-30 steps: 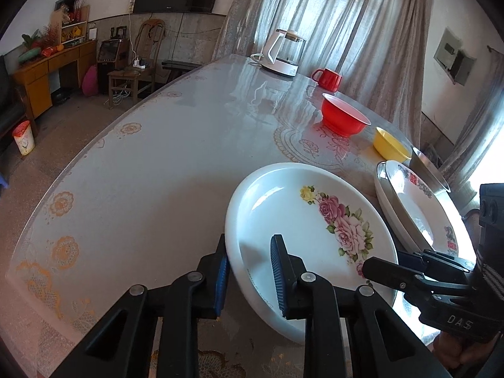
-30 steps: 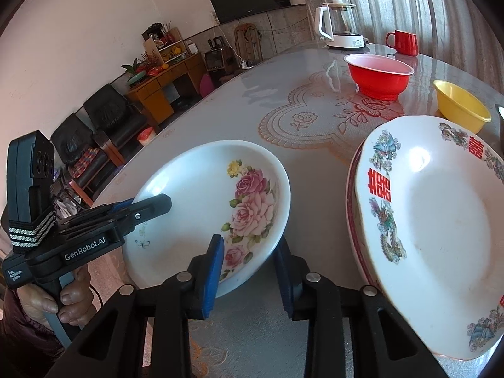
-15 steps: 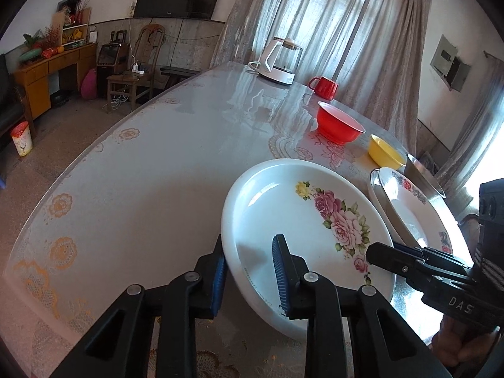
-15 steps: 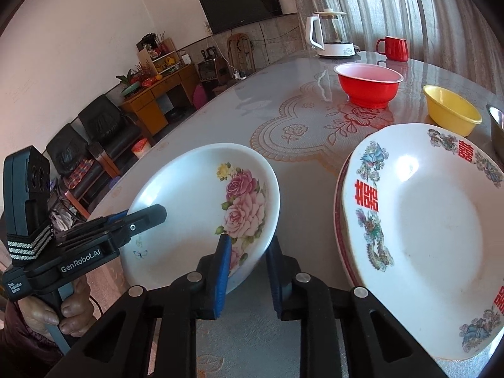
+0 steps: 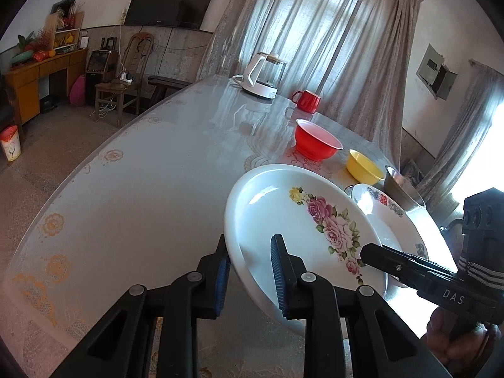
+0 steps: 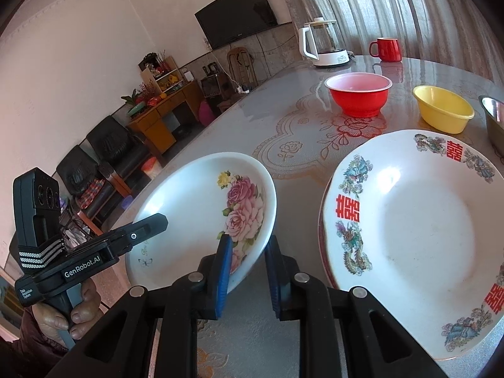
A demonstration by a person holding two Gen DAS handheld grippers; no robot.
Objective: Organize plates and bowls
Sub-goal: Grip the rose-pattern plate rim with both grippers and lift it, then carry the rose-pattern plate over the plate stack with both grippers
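A white plate with pink roses (image 5: 302, 217) (image 6: 201, 208) hangs lifted and tilted above the table. My left gripper (image 5: 250, 271) is shut on its left rim. My right gripper (image 6: 247, 261) is shut on its opposite rim. To the right a stack of white plates with red characters and birds (image 6: 419, 220) (image 5: 387, 208) lies on the table; the rose plate's edge overlaps it in the left wrist view. Behind stand a red bowl (image 6: 359, 97) (image 5: 316, 145), a yellow bowl (image 6: 442, 108) (image 5: 363, 168) and a metal bowl (image 5: 401, 187) (image 6: 494, 119).
The oval glass-topped table (image 5: 141, 182) carries a white kettle (image 5: 261, 77) (image 6: 324, 44) and a red mug (image 5: 307, 100) (image 6: 389, 48) at its far end. Beyond the left edge are a chair (image 5: 121, 72), a wooden desk (image 5: 37, 75) and black armchairs (image 6: 104, 154).
Both grippers have raised the rose plate off the table and carried it toward the stacked plates; it now overlaps that stack in the left wrist view.
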